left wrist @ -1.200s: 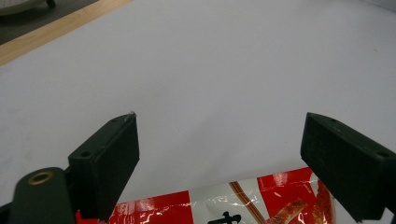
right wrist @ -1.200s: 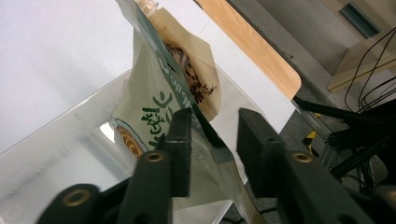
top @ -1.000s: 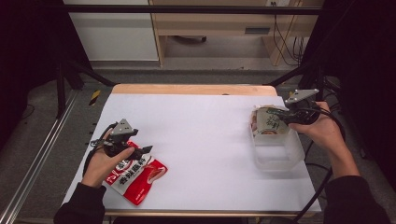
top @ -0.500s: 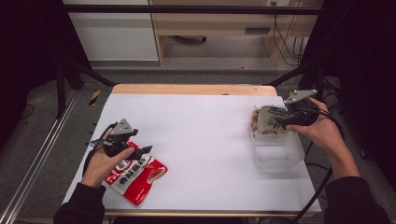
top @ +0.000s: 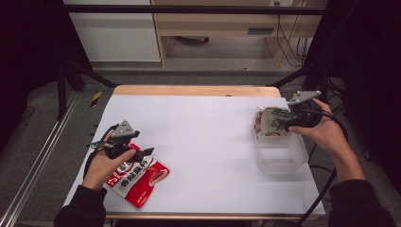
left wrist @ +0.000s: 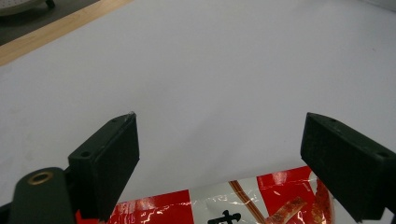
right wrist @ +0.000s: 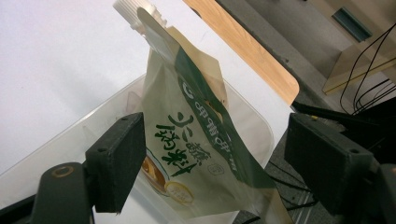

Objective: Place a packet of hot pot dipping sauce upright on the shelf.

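Observation:
A beige and green spouted pouch (top: 270,122) (right wrist: 196,121) stands tilted in the far end of a clear plastic container (top: 281,158) (right wrist: 46,158) at the table's right. My right gripper (top: 280,124) (right wrist: 219,158) is around it. Its jaws have just been opening, and the pouch sits loose between them, nearer one pad. At the front left a red and white snack packet (top: 137,179) (left wrist: 243,205) lies flat on the white tabletop. My left gripper (top: 144,153) (left wrist: 224,154) hovers open over its far edge, with nothing between the pads.
The white tabletop (top: 203,137) stretches bare between the two hands. A wooden edge (top: 194,90) borders the far side. Dark frame posts and cables (top: 326,85) stand off the right side of the table.
The right gripper's jaws have spread apart off the pouch, which stays leaning in the container. Neither hand has shifted, and the left gripper stays open over the packet.

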